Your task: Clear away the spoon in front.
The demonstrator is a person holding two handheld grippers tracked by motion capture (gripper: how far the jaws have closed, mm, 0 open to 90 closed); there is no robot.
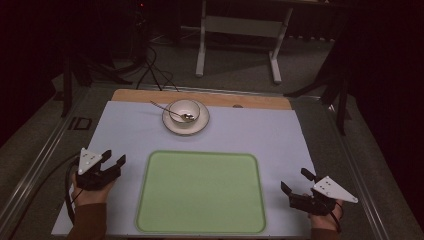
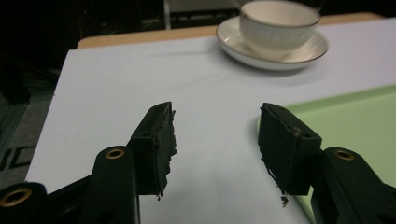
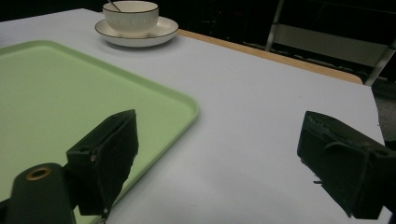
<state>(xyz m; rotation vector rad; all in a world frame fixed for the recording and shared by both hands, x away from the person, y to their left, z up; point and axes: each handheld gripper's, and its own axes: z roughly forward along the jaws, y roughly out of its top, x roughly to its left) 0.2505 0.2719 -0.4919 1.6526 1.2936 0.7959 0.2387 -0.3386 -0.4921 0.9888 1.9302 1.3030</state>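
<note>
Flanking an empty green tray [image 1: 201, 192] on the table [image 1: 125, 135], the left gripper [image 1: 113, 163] and right gripper [image 1: 295, 181] rest with jaws spread, grasping nothing; a spoon [image 1: 170, 111] lies in the bowl [image 1: 184, 111] on its saucer [image 1: 172, 125] beyond

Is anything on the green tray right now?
No: in the high view the green tray has a bare surface, and the cup with its spoon sits on a saucer beyond it.

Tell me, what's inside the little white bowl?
A metal spoon sits inside the white bowl, its handle sticking out over the rim. The bowl stands on a saucer. Nothing else shows in the bowl, but the spot under the spoon's scoop is hidden.
</note>
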